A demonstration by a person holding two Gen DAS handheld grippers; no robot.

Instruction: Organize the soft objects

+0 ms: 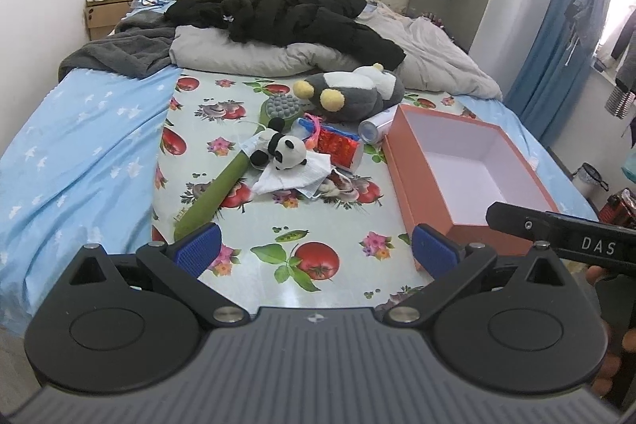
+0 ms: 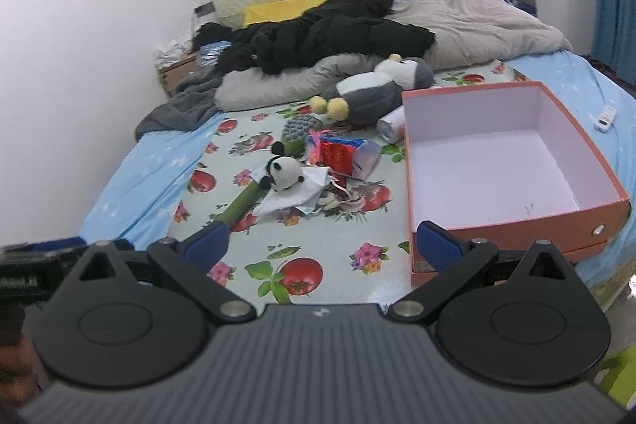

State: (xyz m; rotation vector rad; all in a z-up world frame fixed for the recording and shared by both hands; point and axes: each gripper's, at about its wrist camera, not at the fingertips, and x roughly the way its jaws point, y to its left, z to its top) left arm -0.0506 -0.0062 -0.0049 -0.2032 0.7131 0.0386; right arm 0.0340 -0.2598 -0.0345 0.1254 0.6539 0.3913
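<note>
1. The left gripper [image 1: 316,249] hovers over the near edge of the bed, its blue-padded fingers [image 1: 197,250] spread wide with nothing between them.
2. The right gripper [image 2: 324,251] hangs beside it, also with fingers [image 2: 437,249] spread and empty; its right finger sits just in front of the near corner of the orange cardboard box with a white inside [image 2: 512,221].
3. That box [image 1: 421,193] lies open and empty on the fruit-and-flower printed plastic cloth [image 1: 254,225] that covers the middle of the bed.
4. Left of the box, a small black-and-white panda plush [image 1: 286,153] rests on a crumpled white tissue [image 1: 286,179].
5. Touching the panda on the side away from the box lies a long green massage stick with a grey knobbed head [image 1: 214,195].
6. Beyond the box's far left corner lies a large grey-and-white plush toy with yellow feet [image 1: 353,90], against a pale grey duvet [image 1: 254,56].
7. Between the panda and the box sit a shiny red packet [image 1: 338,144] and a white cylinder [image 1: 375,128].
8. A black padded jacket [image 1: 278,12] sprawls on the duvet, farther from the box.
</note>
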